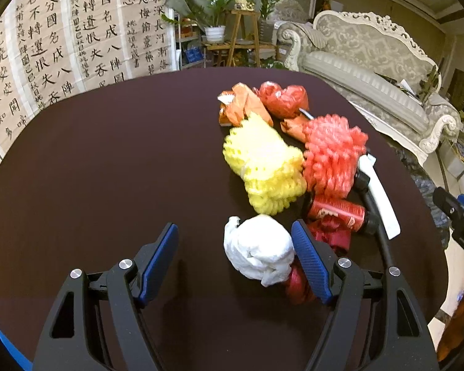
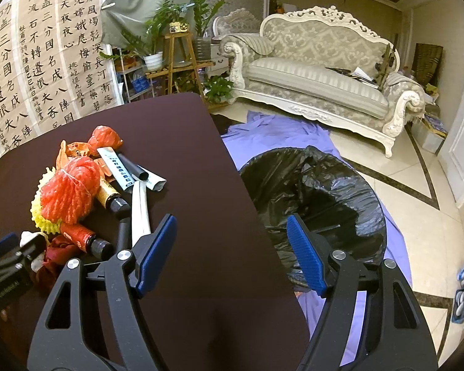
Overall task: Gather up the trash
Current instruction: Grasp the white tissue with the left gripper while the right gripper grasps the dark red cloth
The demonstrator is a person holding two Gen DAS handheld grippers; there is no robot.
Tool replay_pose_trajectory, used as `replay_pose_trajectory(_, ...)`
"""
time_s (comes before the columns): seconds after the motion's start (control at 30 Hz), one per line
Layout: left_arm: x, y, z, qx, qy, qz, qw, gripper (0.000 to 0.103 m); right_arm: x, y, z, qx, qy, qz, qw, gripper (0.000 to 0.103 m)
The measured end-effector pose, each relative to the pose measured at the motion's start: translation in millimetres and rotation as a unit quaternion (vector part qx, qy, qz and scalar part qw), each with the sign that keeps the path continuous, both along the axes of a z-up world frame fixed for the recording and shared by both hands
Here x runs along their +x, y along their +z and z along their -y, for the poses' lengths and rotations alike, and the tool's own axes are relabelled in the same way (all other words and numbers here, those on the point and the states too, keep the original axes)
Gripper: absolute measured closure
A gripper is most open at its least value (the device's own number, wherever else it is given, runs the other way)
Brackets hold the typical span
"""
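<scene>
We work over a dark brown round-edged counter (image 1: 92, 170). Left claw (image 1: 235, 259): jaws apart, nothing clamped; the crumpled white paper wad (image 1: 258, 249) lies between the pads, against the right pad and clear of the left. We judge the claw is placed to straddle this piece for pickup.

To its right the trash sits bunched in one pile near the counter's bin-side edge, probably to shorten each transfer: yellow foam fruit net (image 1: 263, 167), red foam fruit net (image 1: 332, 151), red labelled bottle with black cap (image 1: 337, 211), crumpled red plastic bag (image 1: 281, 97), orange wrapper (image 1: 241, 105), white flat strip (image 1: 380, 198).

Right claw (image 2: 232, 247): released, empty, hanging over the counter edge.

Farthest right, a bin lined with a black plastic bag (image 2: 312, 191) stands on a purple cloth (image 2: 278, 130) on the floor, just beside the counter. Its visible interior shows no trash; the bottom is too dark to tell.
</scene>
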State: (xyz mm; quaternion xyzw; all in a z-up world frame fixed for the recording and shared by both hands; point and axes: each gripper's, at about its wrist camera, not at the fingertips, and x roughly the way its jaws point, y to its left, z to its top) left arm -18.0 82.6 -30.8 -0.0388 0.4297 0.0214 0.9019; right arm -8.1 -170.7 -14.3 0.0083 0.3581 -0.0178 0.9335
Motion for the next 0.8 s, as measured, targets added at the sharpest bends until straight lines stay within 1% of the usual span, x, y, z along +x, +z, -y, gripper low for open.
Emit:
replay_pose_trajectory(0.1,-3,1,-3,-0.002,-0.002,0.003,1.0,0.03,0,0,-4,-0.002,0.004,-0.001,1.0,0.031)
replay_pose_trajectory(0.17,-4,1,-4,-0.006,-0.009,0.006,0.9999,0.038,-1,-1,-7,-0.001,0.007,-0.003,1.0,0.031)
replay_pose_trajectory(0.27,-3,0,-4,-0.027,-0.023,-0.002,0.9994,0.046,-2,-1,-12,-0.001,0.013,-0.004,1.0,0.031)
replay_pose_trajectory(0.33,-3,-1,-5,-0.043,-0.031,-0.008,0.9986,0.048,-5,1,-15,-0.001,0.017,-0.001,1.0,0.031)
replay_pose_trajectory(0.43,-7,0,-7,-0.054,-0.032,-0.01,0.998,0.048,-7,4,-20,-0.003,0.023,0.003,1.0,0.031)
replay_pose_trajectory(0.57,-13,3,-6,-0.042,-0.035,0.001,0.9985,0.048,-9,6,-24,-0.004,0.028,0.004,1.0,0.031)
replay_pose_trajectory(0.63,-12,1,-5,-0.034,-0.036,-0.002,0.9988,0.048,-9,6,-26,-0.004,0.029,0.003,1.0,0.031)
replay_pose_trajectory(0.73,-10,-2,-5,-0.032,-0.038,-0.003,0.9988,0.048,-11,6,-30,-0.005,0.034,0.004,0.999,0.031)
replay_pose_trajectory(0.8,-10,-2,-3,-0.021,-0.041,0.004,0.999,0.05,-12,7,-32,-0.006,0.037,0.004,0.999,0.031)
